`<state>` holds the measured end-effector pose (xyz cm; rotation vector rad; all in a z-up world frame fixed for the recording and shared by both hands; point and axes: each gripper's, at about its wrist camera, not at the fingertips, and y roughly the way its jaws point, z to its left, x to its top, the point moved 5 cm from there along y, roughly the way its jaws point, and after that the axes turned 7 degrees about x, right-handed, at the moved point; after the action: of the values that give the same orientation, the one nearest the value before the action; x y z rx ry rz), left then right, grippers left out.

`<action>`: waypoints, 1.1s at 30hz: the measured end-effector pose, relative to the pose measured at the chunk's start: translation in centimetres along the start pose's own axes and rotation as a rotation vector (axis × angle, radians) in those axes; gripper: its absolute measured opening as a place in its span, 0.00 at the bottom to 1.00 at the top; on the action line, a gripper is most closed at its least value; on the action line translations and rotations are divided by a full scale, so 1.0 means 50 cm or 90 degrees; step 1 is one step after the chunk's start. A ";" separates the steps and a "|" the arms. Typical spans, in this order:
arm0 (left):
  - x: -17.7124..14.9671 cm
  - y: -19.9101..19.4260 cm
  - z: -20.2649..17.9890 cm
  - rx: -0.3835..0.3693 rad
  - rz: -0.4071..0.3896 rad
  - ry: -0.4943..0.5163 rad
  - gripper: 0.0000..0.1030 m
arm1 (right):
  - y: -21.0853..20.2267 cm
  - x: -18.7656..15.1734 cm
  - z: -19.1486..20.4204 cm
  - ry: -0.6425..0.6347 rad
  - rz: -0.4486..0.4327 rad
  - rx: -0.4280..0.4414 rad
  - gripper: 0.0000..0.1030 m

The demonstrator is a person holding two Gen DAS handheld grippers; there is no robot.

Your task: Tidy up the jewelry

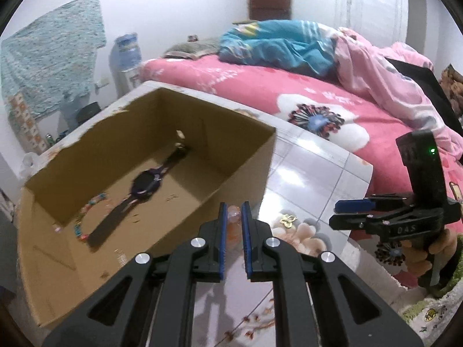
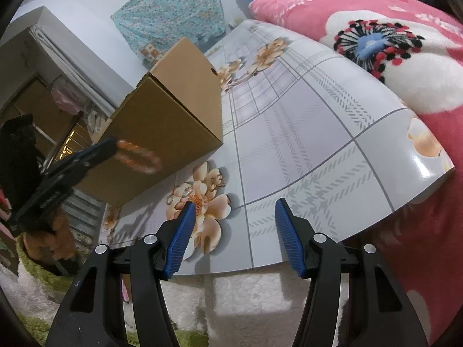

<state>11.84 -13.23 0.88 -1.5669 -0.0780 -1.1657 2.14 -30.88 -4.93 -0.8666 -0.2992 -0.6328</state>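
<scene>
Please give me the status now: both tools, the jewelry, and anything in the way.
Left tool shut on orange bead bracelet. Right tool open, empty. Watch in cardboard box; small pieces on table. Nothing blocking.

White walls (image 1: 173,14); pink floral bed (image 1: 260,86); tile-print table (image 2: 318,144).

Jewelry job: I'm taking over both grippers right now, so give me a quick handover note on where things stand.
Left gripper: shut on an orange bead bracelet, held in the air beside the cardboard box.
Right gripper: open, empty, over the near edge of the table.
Done: a dark watch and a colourful bead bracelet lie in the box.
Left: put the held bracelet in the box, then collect the small gold and silver pieces lying on the table's flower print.
</scene>
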 end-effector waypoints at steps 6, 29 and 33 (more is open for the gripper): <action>-0.051 -0.034 0.052 0.075 0.027 -0.009 0.09 | 0.001 0.000 0.002 -0.006 0.000 -0.011 0.53; -0.146 0.036 0.018 0.025 0.081 -0.014 0.23 | 0.017 -0.002 0.037 -0.047 0.010 -0.016 0.53; -0.127 0.058 -0.015 -0.009 0.074 0.008 0.23 | 0.030 -0.004 0.068 -0.089 0.014 -0.017 0.48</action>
<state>9.88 -11.65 -5.67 -1.5559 0.0299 -1.0862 2.92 -27.41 -3.85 -0.9405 -0.4071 -0.5587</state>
